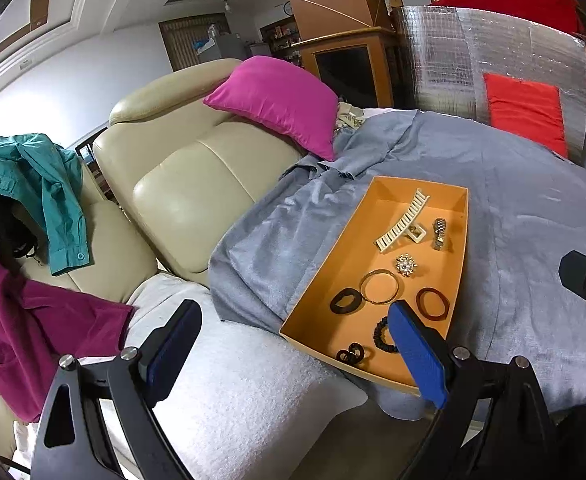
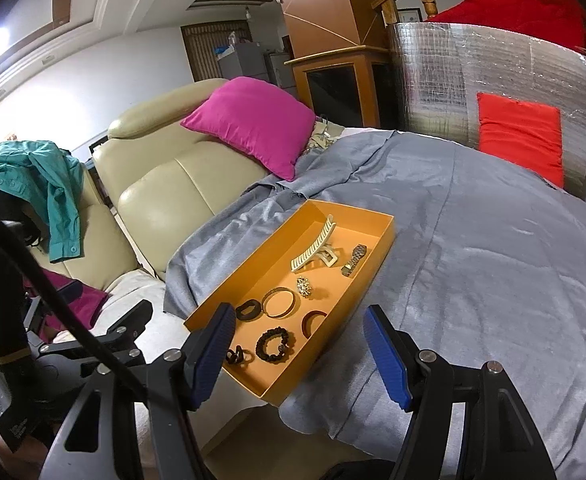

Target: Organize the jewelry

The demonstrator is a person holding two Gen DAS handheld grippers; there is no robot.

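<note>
Right wrist view showed the orange tray (image 2: 377, 236) lying on the grey cloth (image 2: 473, 280) with all the visible jewelry already inside it and none loose on the cloth, a scene that fitted either pieces gathered in or pieces waiting to be taken out and sorted. Both tools hung above the near end of the tray: the right gripper (image 2: 297, 352) and the left gripper (image 1: 293, 348) each had jaws spread wide with nothing between them. Any pick from here would go best with the jaws lowered straight over one piece, clear of its neighbours, since the near items lay close together and the thin bangle offered little to pinch. Counted in the tray: one cream hair claw (image 2: 313, 246), one metal watch (image 2: 355, 260), one sparkly brooch (image 2: 304, 286), one gold bangle (image 2: 279, 302), one brown bangle (image 2: 313, 322), one black beaded bracelet (image 2: 275, 344), one black hair tie (image 2: 248, 309), and what seemed to be one more small black tie (image 2: 239, 357), partly hidden by a finger.
</note>
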